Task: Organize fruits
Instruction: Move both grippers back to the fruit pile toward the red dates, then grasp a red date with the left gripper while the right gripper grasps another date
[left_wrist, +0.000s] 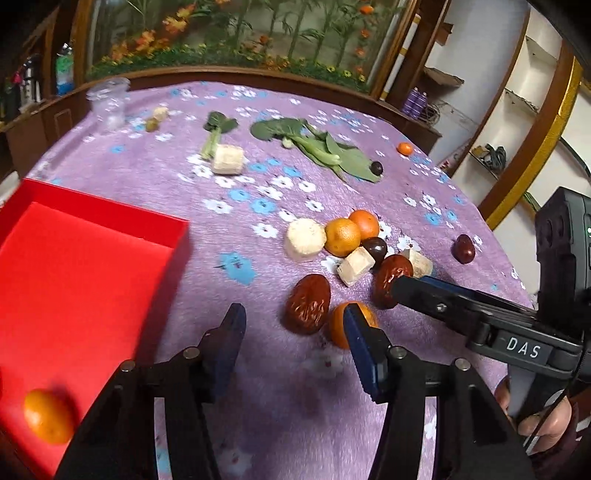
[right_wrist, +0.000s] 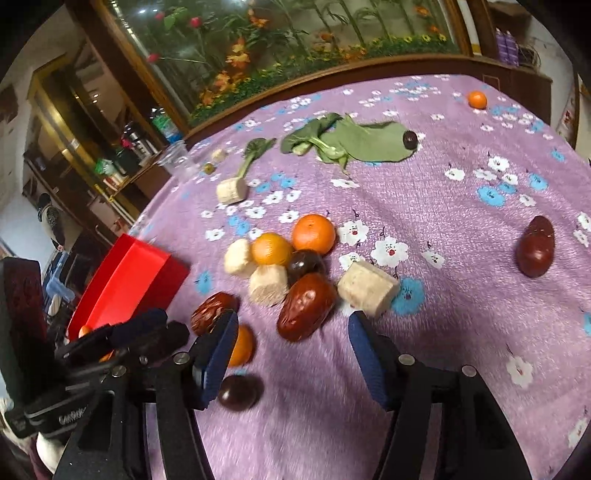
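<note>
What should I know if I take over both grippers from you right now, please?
Left gripper: open, empty, over the purple cloth beside the red tray.
Right gripper: open, empty, its jaws around the near end of a wrinkled red date.
Done: one small orange lies in the tray.
Left: the cluster on the cloth, two oranges, dates, dark round fruits, pale cut chunks; another orange by the left gripper's fingertip; a lone date, a far orange and a dark fruit on the greens.
</note>
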